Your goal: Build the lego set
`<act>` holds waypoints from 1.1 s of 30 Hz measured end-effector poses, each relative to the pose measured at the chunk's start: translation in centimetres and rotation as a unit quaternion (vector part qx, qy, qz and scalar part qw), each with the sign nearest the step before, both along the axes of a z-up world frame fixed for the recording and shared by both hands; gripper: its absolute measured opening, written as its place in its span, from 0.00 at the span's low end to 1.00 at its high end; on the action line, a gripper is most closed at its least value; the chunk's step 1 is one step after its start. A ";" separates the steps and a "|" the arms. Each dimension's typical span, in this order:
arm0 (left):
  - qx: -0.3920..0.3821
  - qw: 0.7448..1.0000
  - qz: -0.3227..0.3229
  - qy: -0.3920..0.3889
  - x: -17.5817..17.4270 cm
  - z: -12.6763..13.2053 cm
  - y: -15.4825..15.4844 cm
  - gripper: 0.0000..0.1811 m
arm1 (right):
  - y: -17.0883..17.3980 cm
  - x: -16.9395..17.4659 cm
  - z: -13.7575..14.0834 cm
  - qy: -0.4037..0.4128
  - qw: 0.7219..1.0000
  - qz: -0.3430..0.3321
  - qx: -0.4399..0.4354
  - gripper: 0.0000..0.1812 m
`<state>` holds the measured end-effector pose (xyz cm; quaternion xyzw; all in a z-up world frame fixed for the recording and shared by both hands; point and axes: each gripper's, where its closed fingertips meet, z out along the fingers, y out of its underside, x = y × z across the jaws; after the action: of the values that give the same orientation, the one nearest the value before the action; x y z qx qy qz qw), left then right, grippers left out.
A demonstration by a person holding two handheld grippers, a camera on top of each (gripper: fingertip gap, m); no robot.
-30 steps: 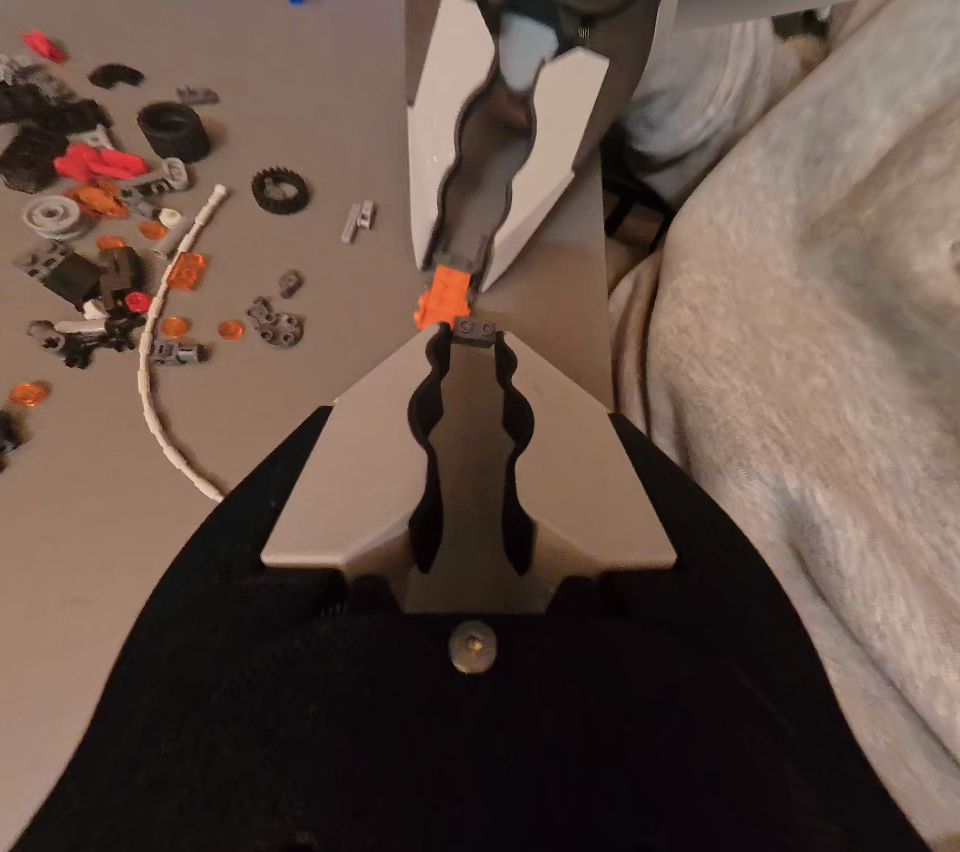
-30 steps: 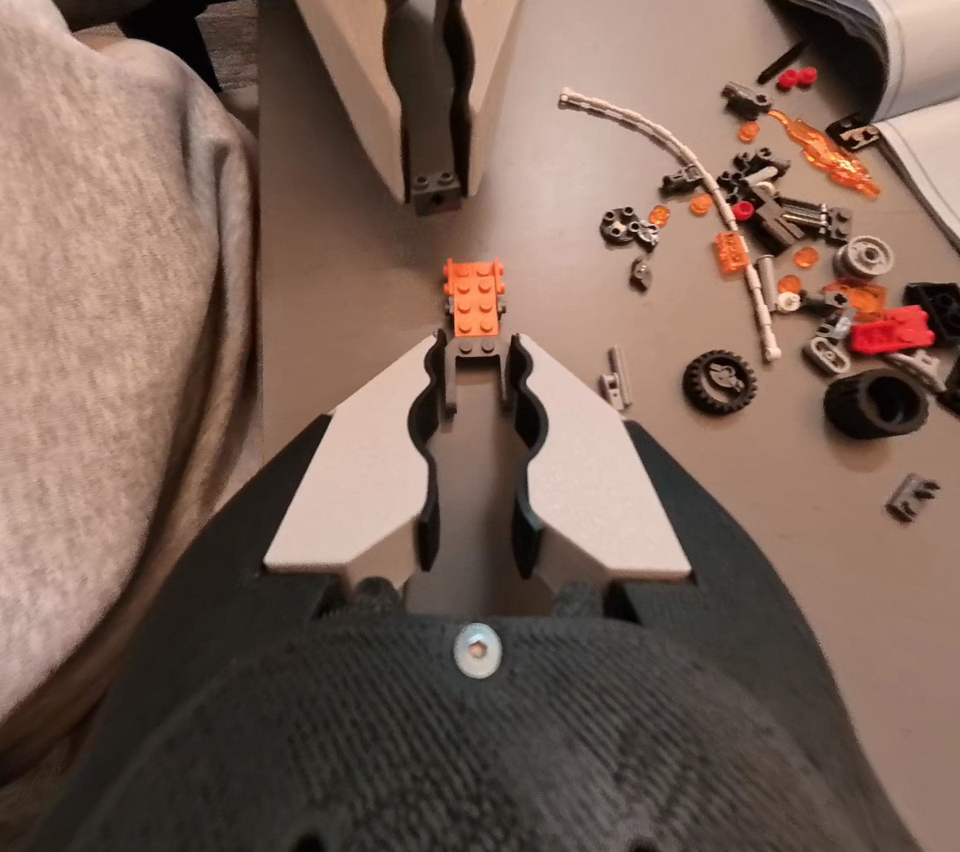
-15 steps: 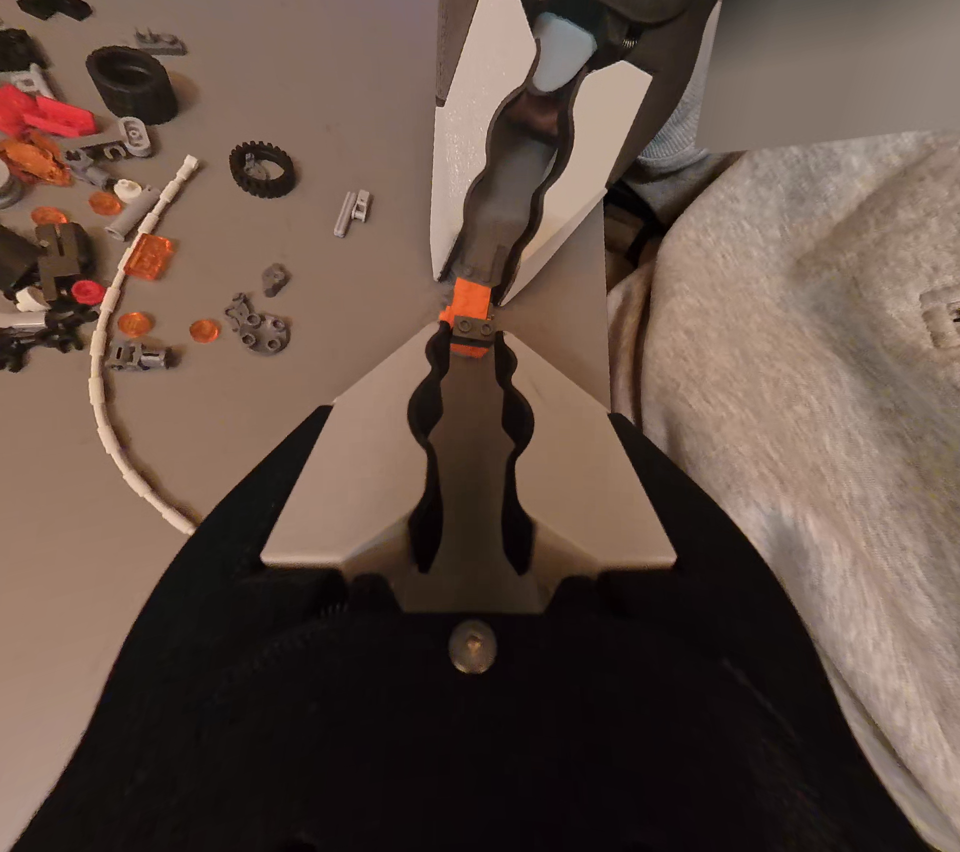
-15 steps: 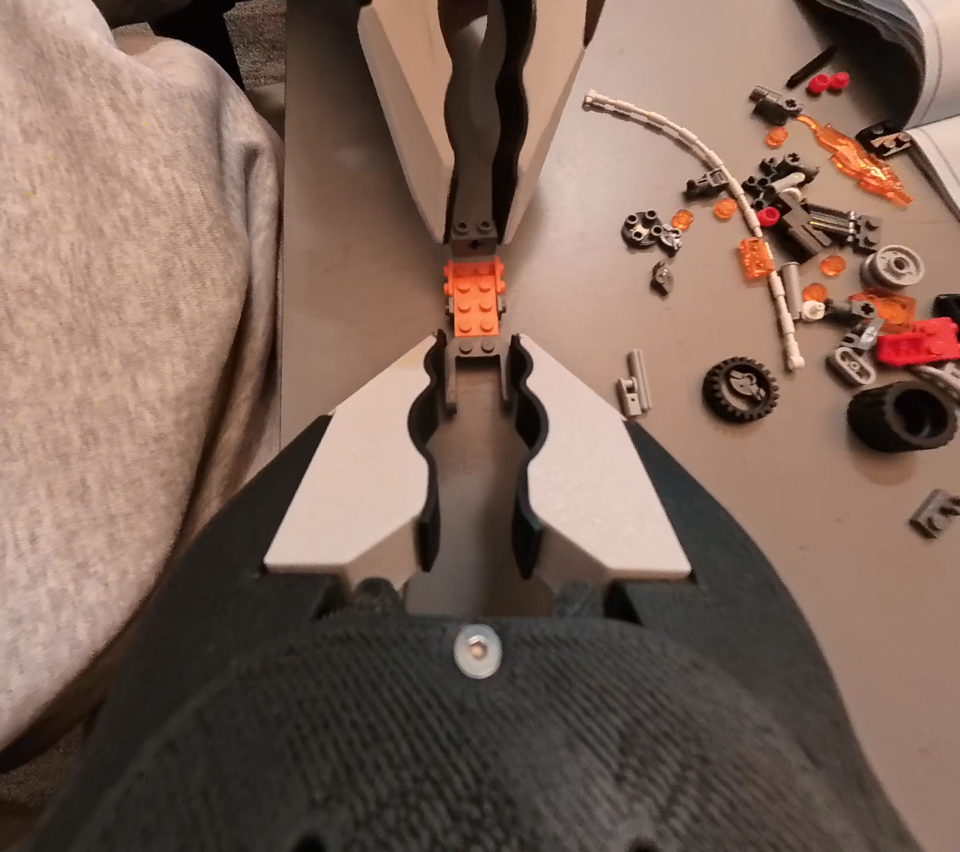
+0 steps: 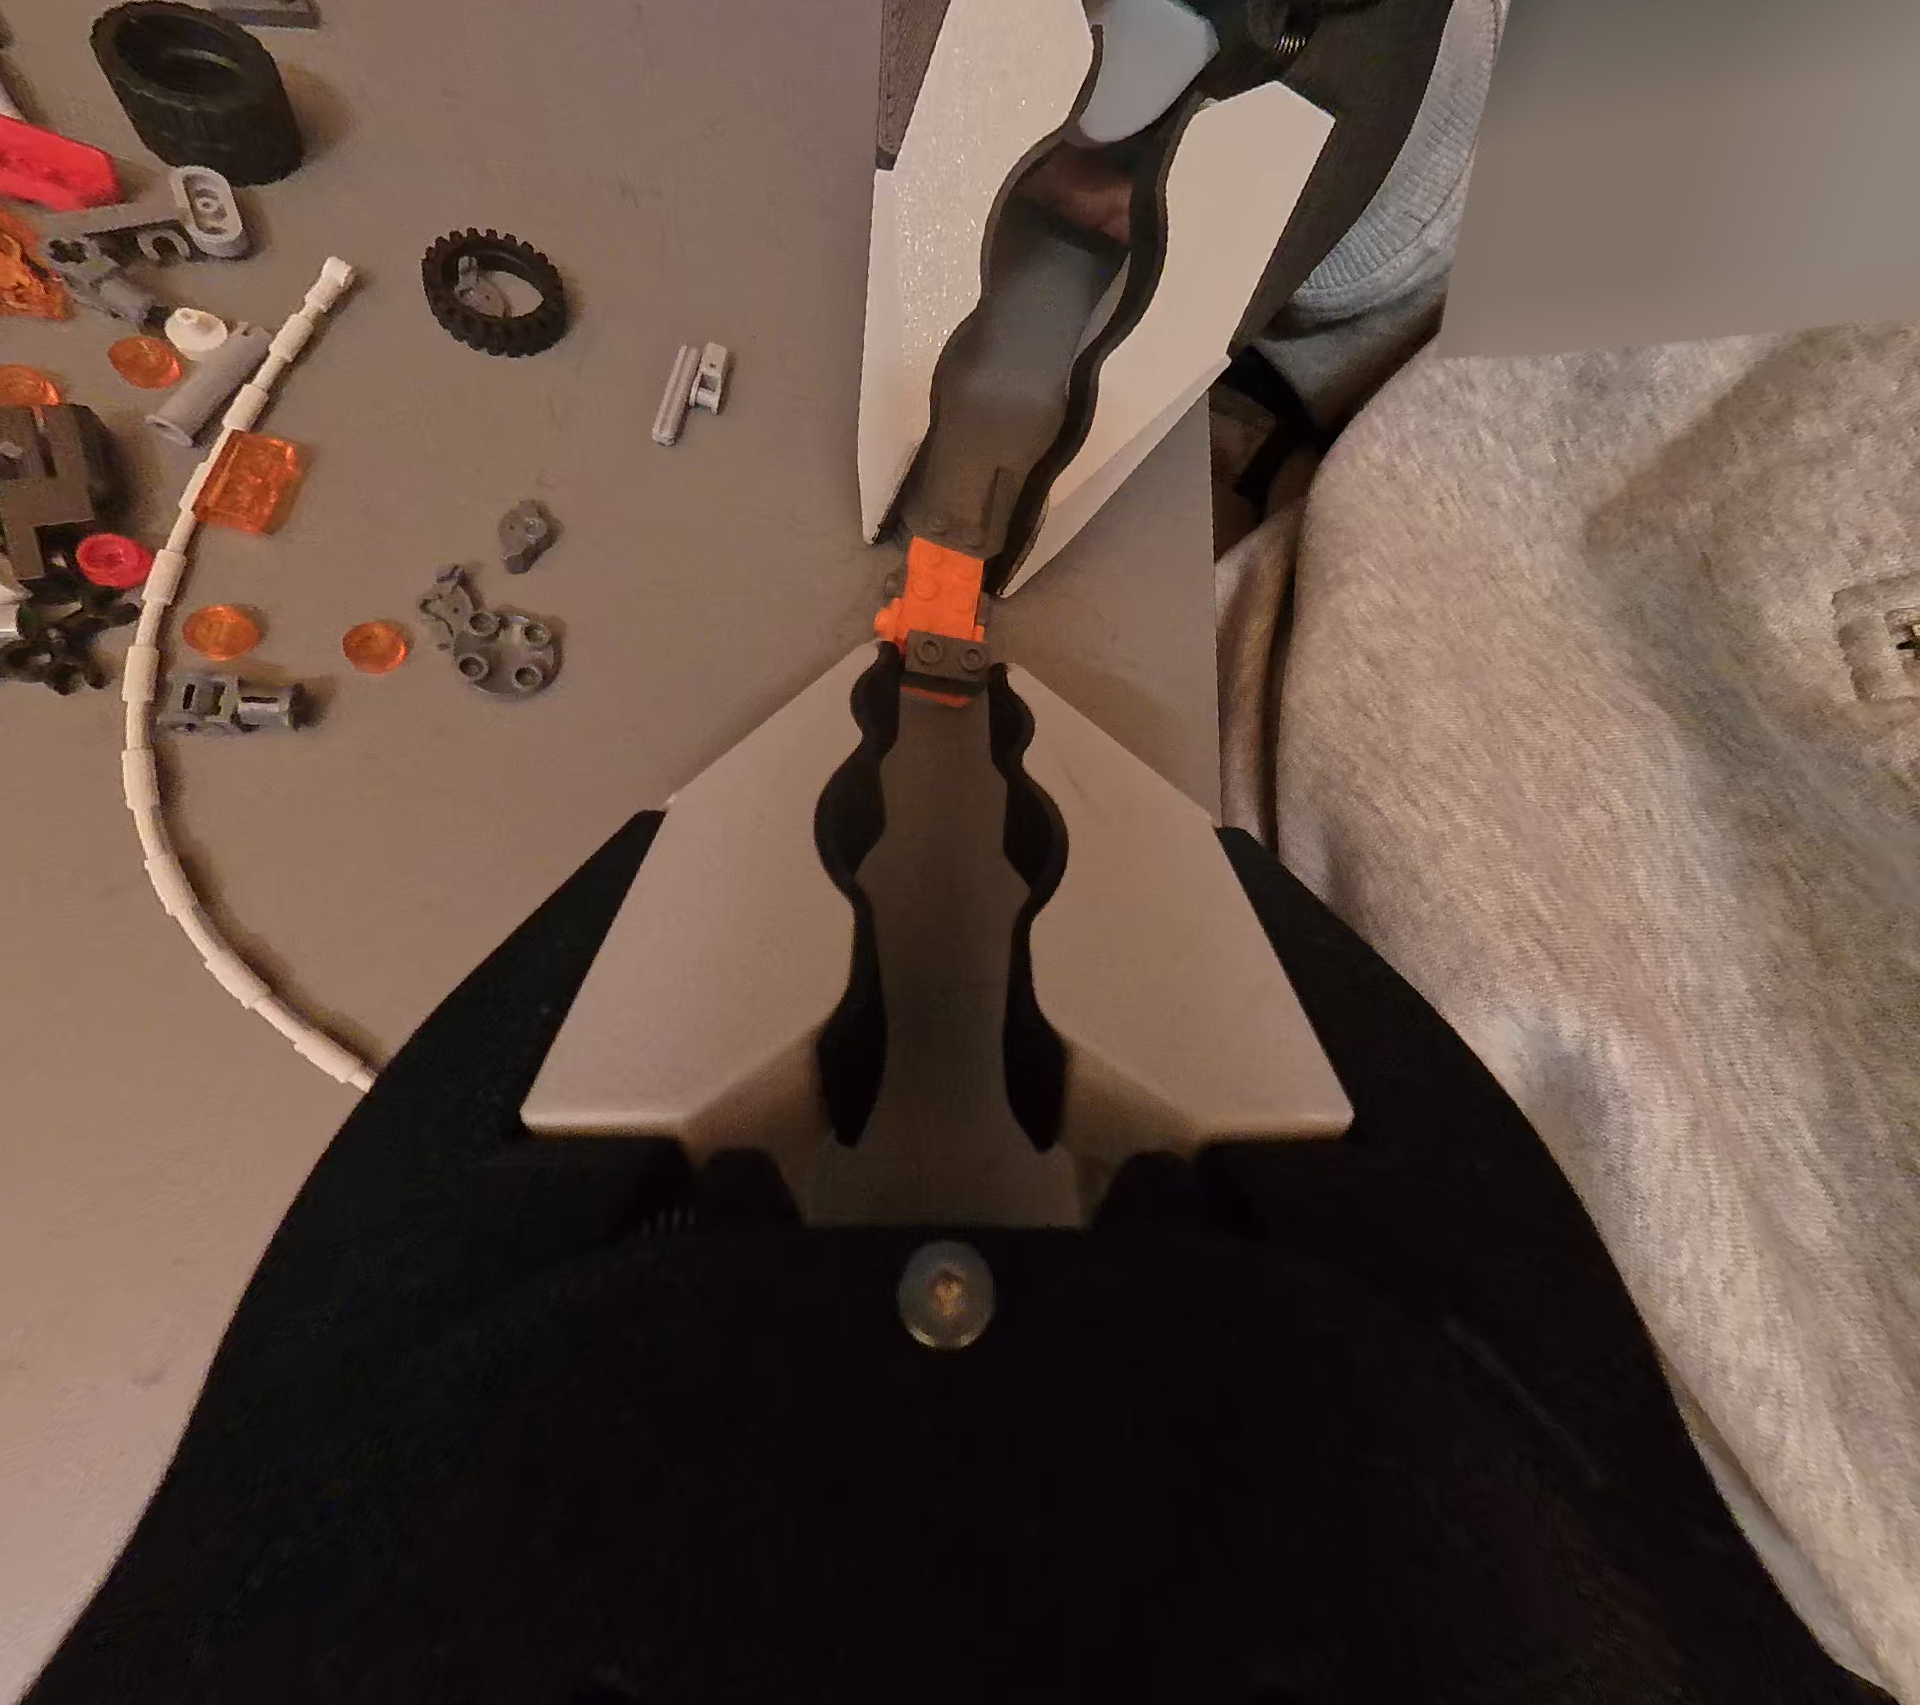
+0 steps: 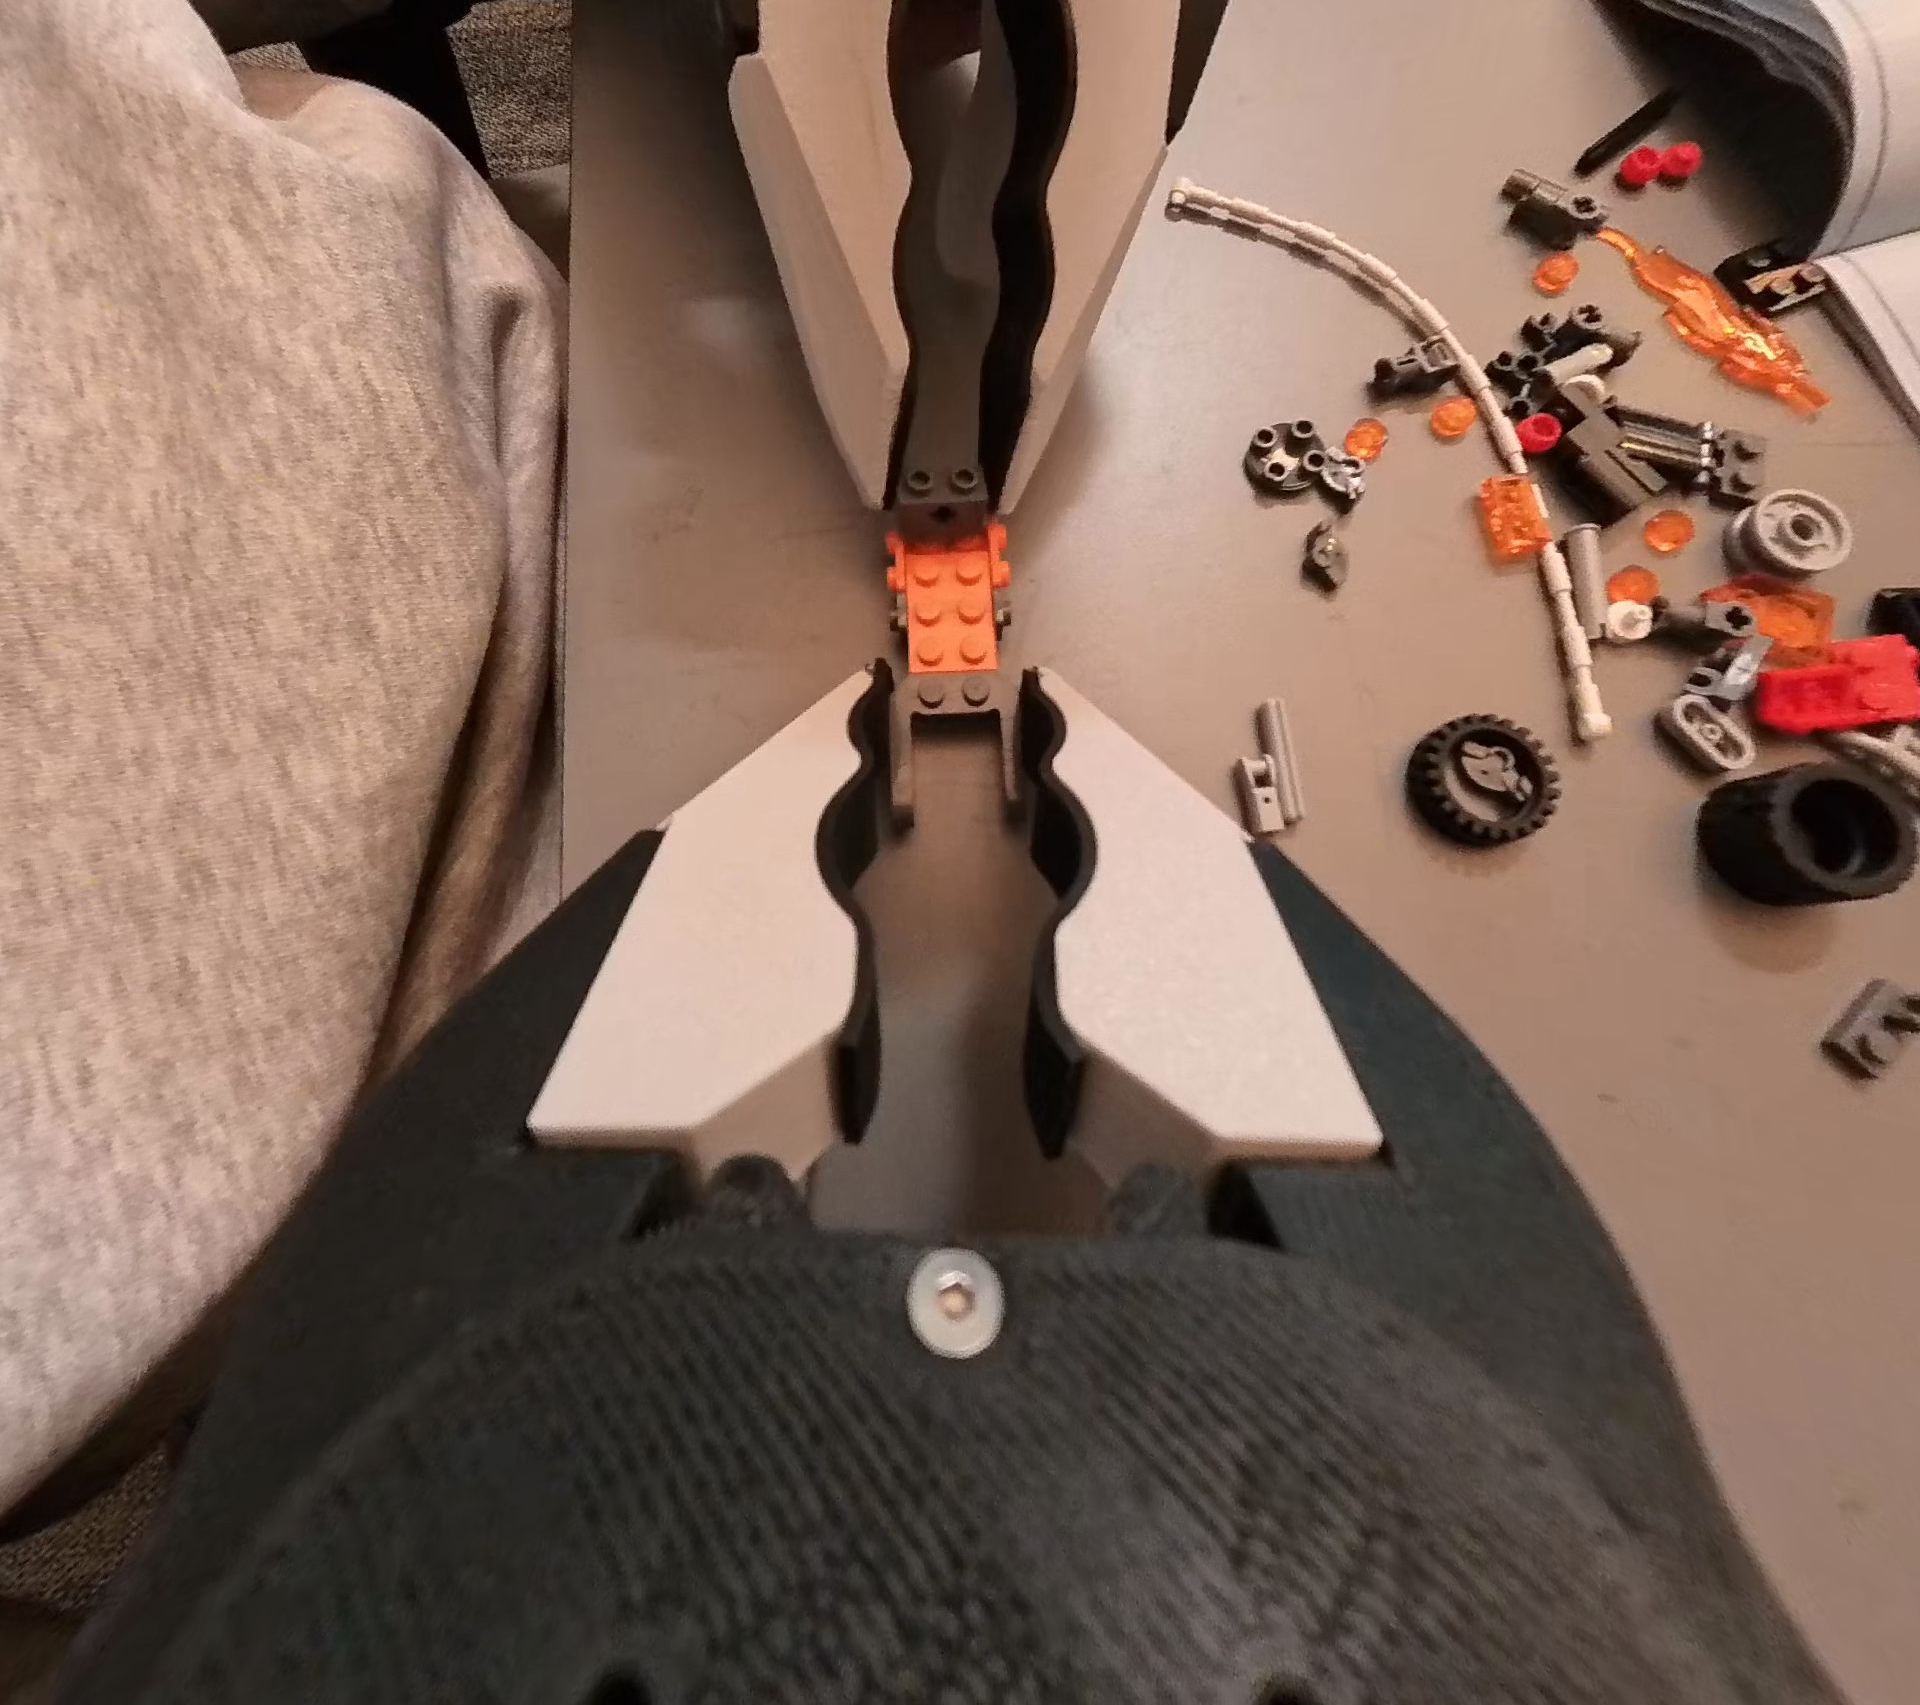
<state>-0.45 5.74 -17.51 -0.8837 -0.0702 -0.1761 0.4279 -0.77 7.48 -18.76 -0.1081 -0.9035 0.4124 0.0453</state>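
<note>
My right gripper is shut on the dark grey end of an orange plate assembly and holds it above the grey table. My left gripper reaches in from the far side, shut on a small dark grey brick. The brick touches the far end of the orange assembly. In the left wrist view, my left gripper holds the grey brick against the orange assembly. The right gripper comes down from the top of that view.
Loose parts lie on the table: a black tyre, a small toothed tyre, a white flexible hose, clear orange pieces and a red piece. An instruction booklet lies far right. A person's grey sweatshirt borders the table edge. Only a small space, under 4 cm, lies between the two pairs of fingers. From either gripper's tips it is about 15 cm to the red piece.
My left gripper has carried the grey brick toward the orange assembly. The gap between them has closed and the brick now touches it. The right gripper has held still.
</note>
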 end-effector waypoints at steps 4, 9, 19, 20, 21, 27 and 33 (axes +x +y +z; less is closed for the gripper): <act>0.000 1.000 0.000 0.004 0.0 0.0 0.0 0.09 | 0.0 0.0 0.0 0.000 1.000 0.000 0.000 0.13; 0.003 1.000 0.004 0.003 -0.1 0.1 0.0 0.09 | 0.0 0.0 0.0 0.000 1.000 0.000 0.000 0.13; 0.001 1.000 0.007 0.006 -0.2 0.0 0.0 0.09 | 0.0 0.0 0.0 -0.001 1.000 0.000 0.000 0.13; 0.002 1.000 0.007 0.007 -0.2 0.1 0.0 0.09 | 0.0 0.0 0.0 -0.001 1.000 0.000 0.000 0.13; 0.004 1.000 0.007 0.007 -0.2 0.1 0.0 0.09 | 0.0 0.0 0.0 -0.001 1.000 0.000 0.000 0.13; 0.002 1.000 0.009 0.007 -0.2 0.1 0.0 0.08 | 0.0 0.0 0.0 -0.001 1.000 0.000 0.000 0.13; 0.001 1.000 0.005 0.015 -0.2 0.0 0.2 0.08 | 0.0 0.0 0.0 -0.001 1.000 0.000 0.000 0.13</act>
<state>-0.66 5.96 -17.47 -0.8854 -0.0680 -0.1605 0.4309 -0.75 7.45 -18.73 -0.1082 -0.9036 0.4120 0.0444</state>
